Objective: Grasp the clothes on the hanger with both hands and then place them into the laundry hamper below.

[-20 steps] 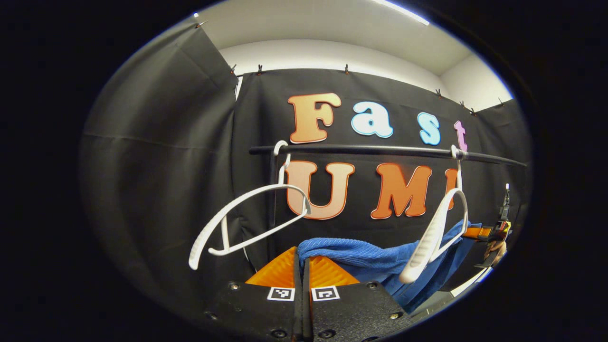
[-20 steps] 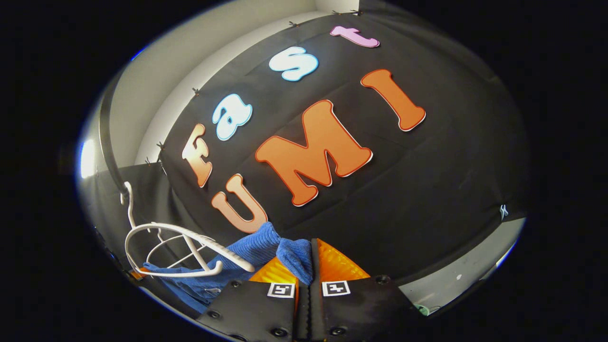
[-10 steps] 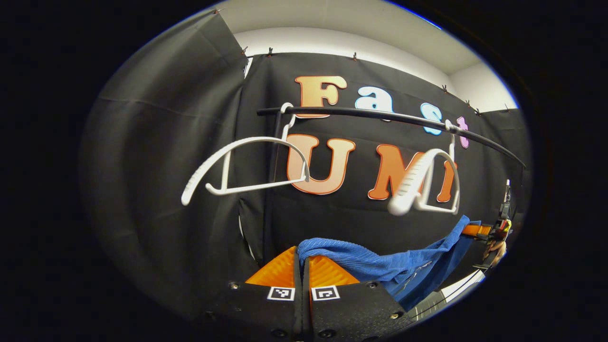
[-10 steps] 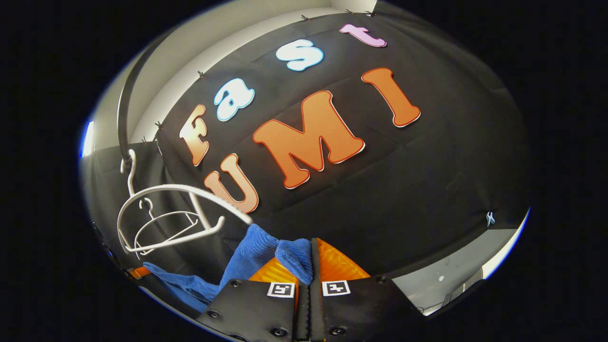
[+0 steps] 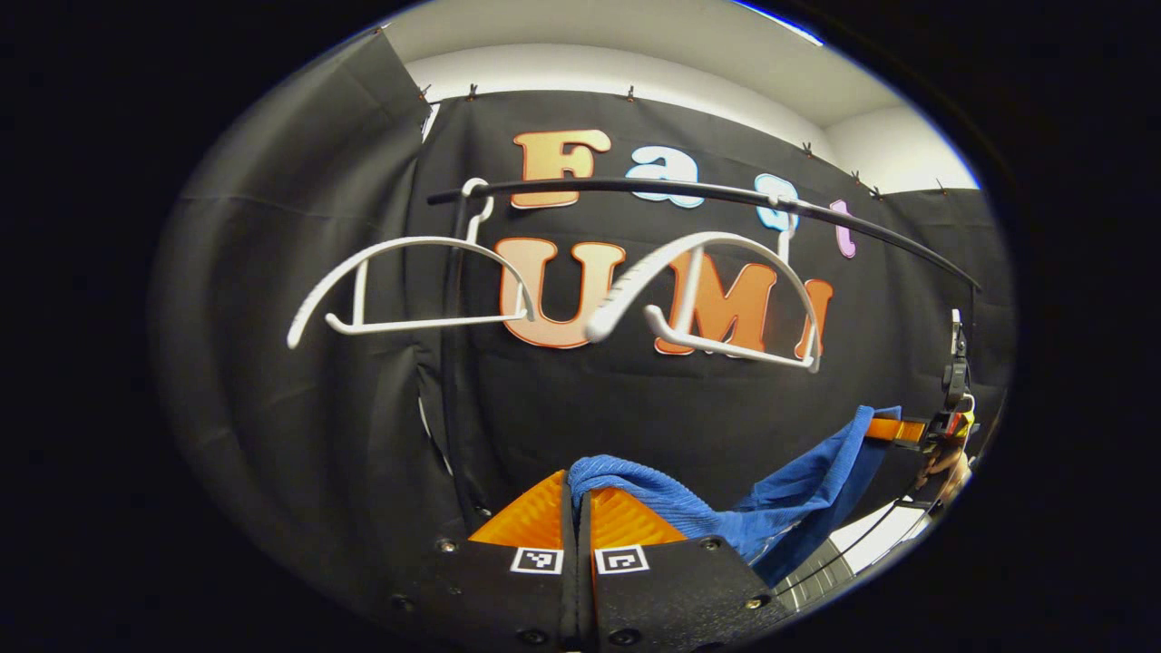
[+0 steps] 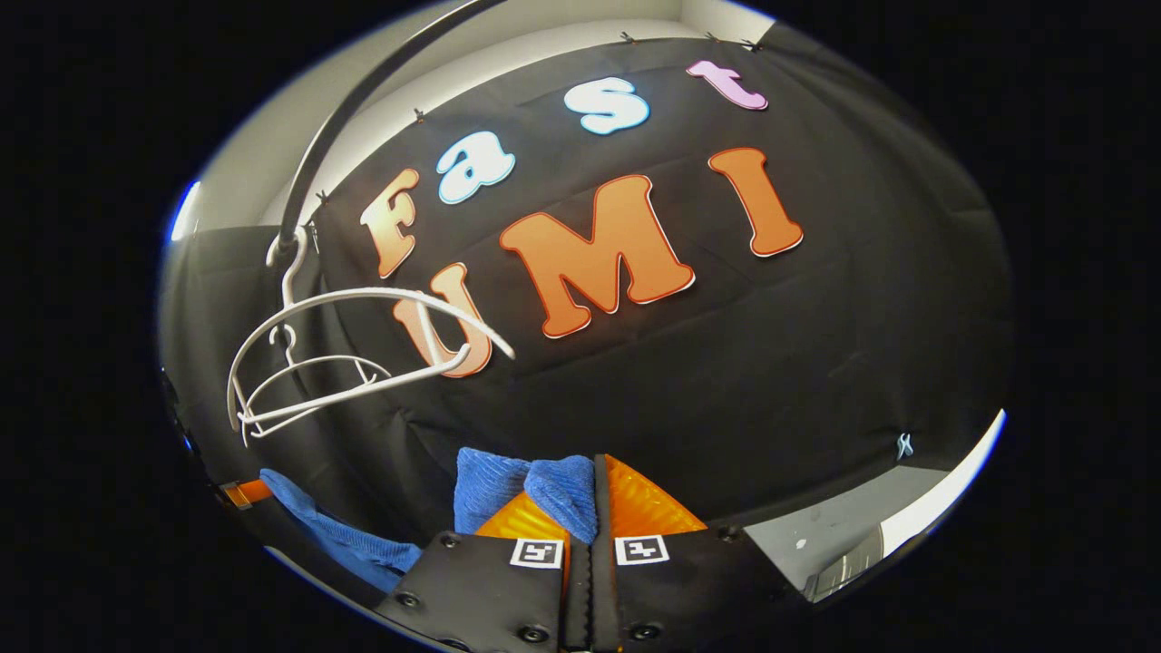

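In the left gripper view, the left gripper point(image 5: 577, 508) sits at the bottom centre of the frame with its two fingers pressed together, no gap showing between them. A fold of the blue garment point(image 5: 653, 485) comes out from between the fingertips and drapes off toward the lower right, so the gripper is clamped on the cloth. The fabric sags, then rises again at the right edge of the frame, where the right gripper point(image 5: 893, 429) pinches its other end; a hand point(image 5: 948, 467) shows just below that gripper. Above, in the upper half of the frame, a black rail point(image 5: 635, 189) runs across the booth wall. Two white hangers hang from it, both bare: the left hanger point(image 5: 408, 286) at centre left and the right hanger point(image 5: 707, 299) just right of centre. The garment hangs well below both hangers, free of them.

In the right gripper view, the right gripper point(image 6: 594, 512) is at the bottom centre, fingers closed tight on a bunched end of the blue garment point(image 6: 544, 485). The rest of the cloth trails to the lower left, reaching the left gripper point(image 6: 238, 492) at the frame's edge. The two white hangers overlap at middle left.
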